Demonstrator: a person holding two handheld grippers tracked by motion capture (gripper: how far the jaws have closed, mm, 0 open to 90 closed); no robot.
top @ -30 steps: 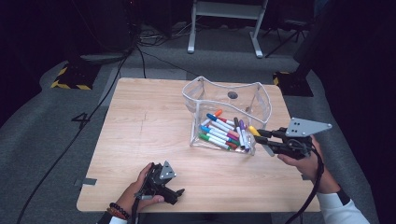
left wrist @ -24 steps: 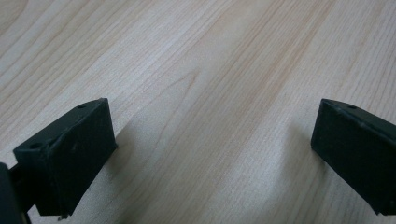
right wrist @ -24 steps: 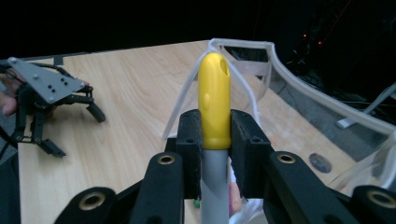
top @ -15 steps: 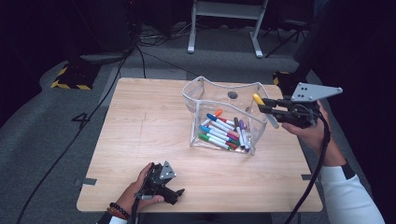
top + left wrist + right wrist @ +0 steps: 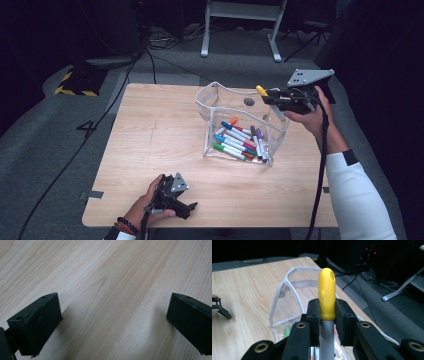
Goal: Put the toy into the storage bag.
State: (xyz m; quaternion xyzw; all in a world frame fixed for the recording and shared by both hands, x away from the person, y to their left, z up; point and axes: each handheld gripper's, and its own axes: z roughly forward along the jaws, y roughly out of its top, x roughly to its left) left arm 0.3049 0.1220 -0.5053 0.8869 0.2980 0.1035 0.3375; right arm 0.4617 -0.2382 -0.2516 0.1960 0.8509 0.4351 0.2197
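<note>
Care matters as we lower the yellow marker (image 5: 326, 293), pinched in the right tongs (image 5: 272, 96), into the clear pouch (image 5: 220, 97) without snagging its rim, left tongs (image 5: 112, 322) spread idle on the desk (image 5: 150, 135).

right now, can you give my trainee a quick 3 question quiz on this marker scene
1. Which colour is the cap of the marker between the right gripper fingers? A red, B yellow, C blue
2. True or false: the left gripper rests on the table with its fingers apart and nothing between them.
3. Fill in: the other markers lie inside a clear ____.

Key: 1 B; 2 true; 3 pouch
</note>
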